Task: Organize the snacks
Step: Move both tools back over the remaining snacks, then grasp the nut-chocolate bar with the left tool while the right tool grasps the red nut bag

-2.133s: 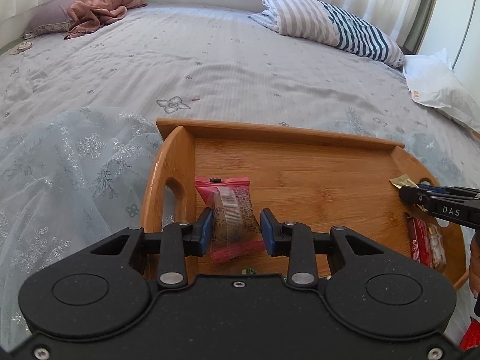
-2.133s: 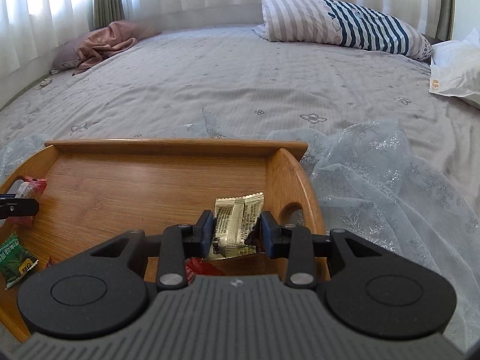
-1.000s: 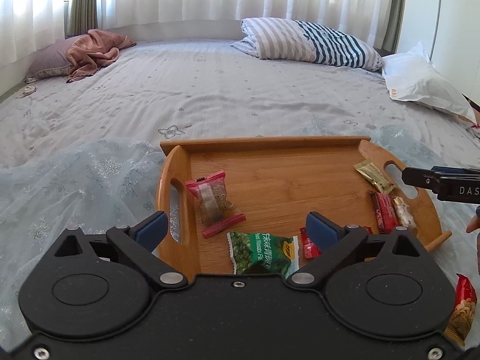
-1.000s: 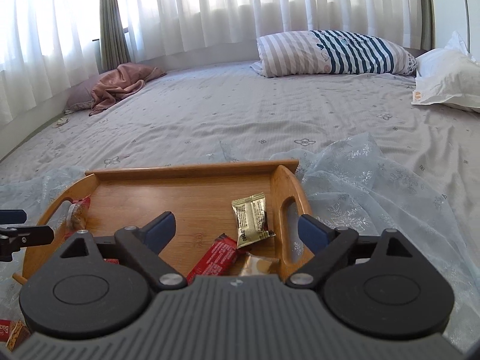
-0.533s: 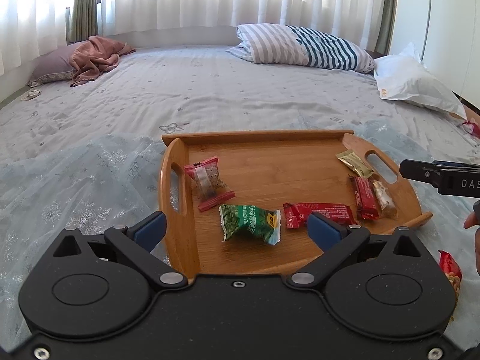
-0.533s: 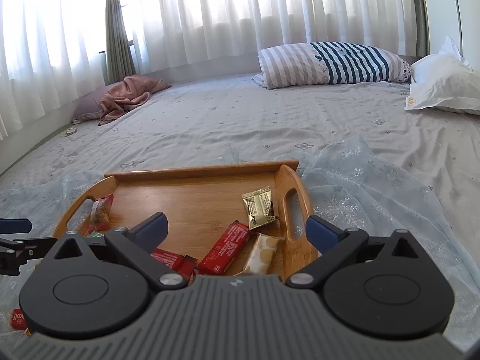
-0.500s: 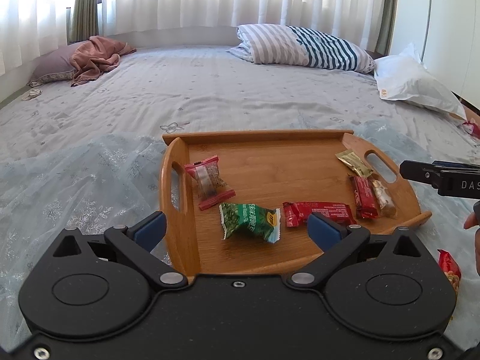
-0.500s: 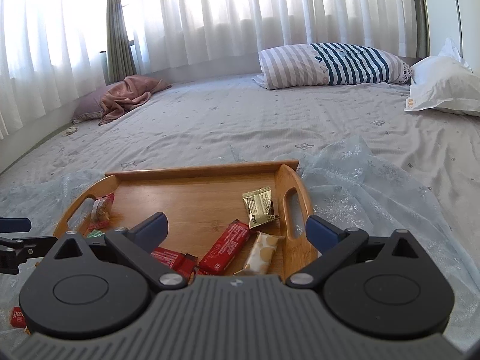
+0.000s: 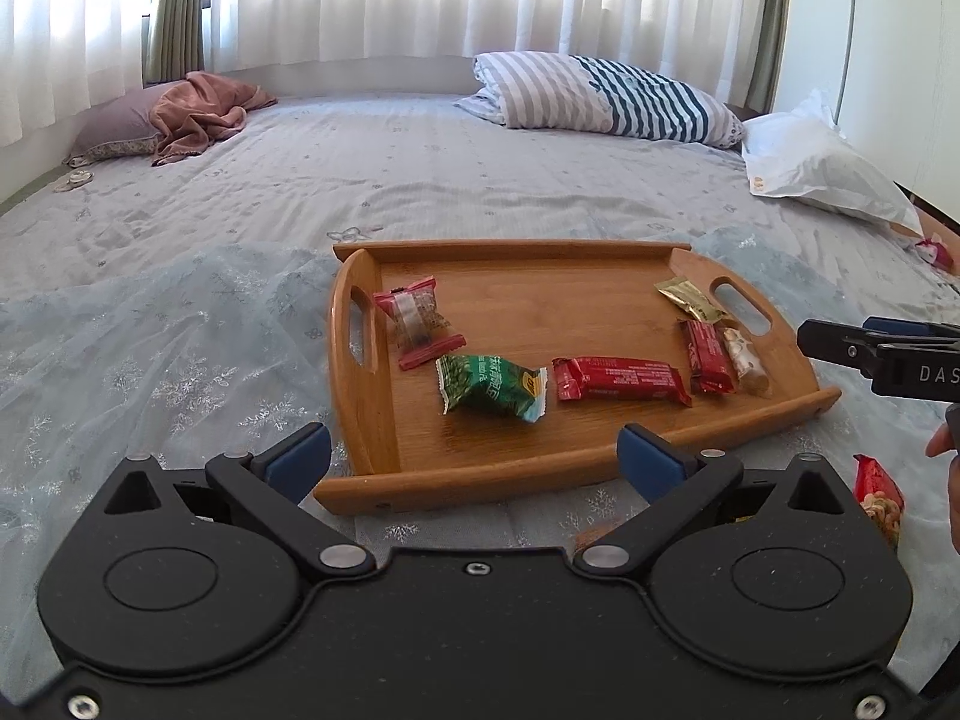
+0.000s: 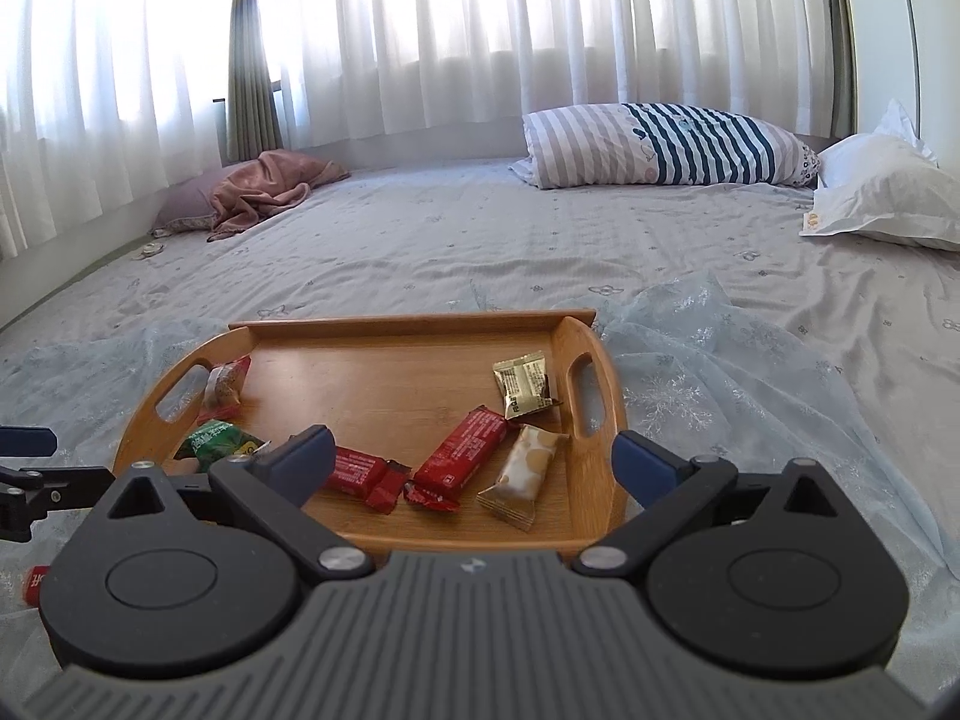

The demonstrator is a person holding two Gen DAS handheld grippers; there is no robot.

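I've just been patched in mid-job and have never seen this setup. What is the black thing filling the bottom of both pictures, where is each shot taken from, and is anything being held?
No robot arm here: a person carries a hand-held two-finger gripper in each hand, each with a camera looking along its fingers. The black shape is the gripper's own body. One picture looks from the left gripper, the other from the right gripper. Both have their blue-padded jaws spread wide with nothing between them; the right one's have just been opening.

Ahead, on a bed, sits an oval wooden tray with handle slots. In it lie a green snack packet, a long red bar, a shorter red bar, a beige wafer pack, a gold packet and a pink-edged clear packet. One red snack bag lies outside the tray.
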